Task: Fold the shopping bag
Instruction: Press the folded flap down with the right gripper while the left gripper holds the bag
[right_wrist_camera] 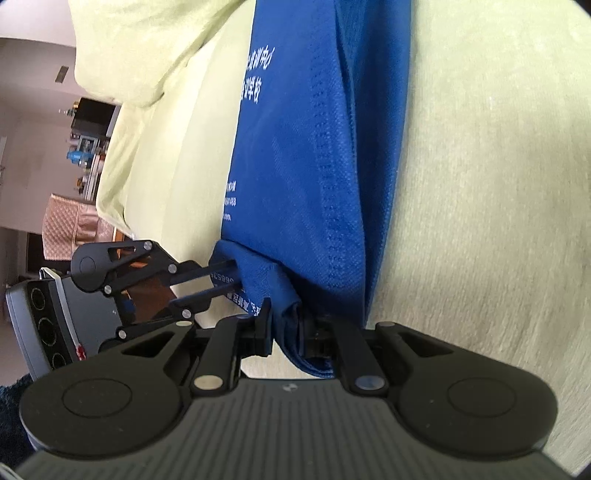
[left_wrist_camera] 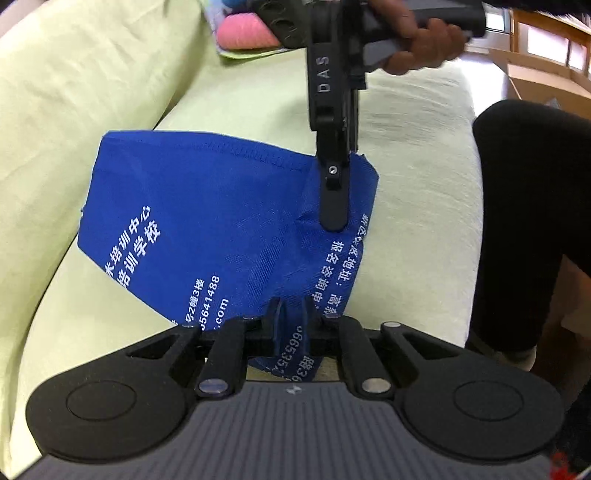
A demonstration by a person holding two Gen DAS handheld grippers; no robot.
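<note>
1. The blue shopping bag (left_wrist_camera: 221,221) lies on a pale green sofa cushion (left_wrist_camera: 417,206), one side already turned over; judging by that, folding is partway done.
2. The left hand-held gripper (left_wrist_camera: 291,317) pinches the bag's near edge; the right hand-held gripper (right_wrist_camera: 286,328) clamps another edge.
3. White Chinese print, "5641488" and ".com" are legible; the right hand-held gripper reads "DAS".

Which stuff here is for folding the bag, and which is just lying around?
For the job:
blue shopping bag
left gripper
right gripper
green sofa cushion under the bag

Just lying about:
pink ball
cardboard box
</note>
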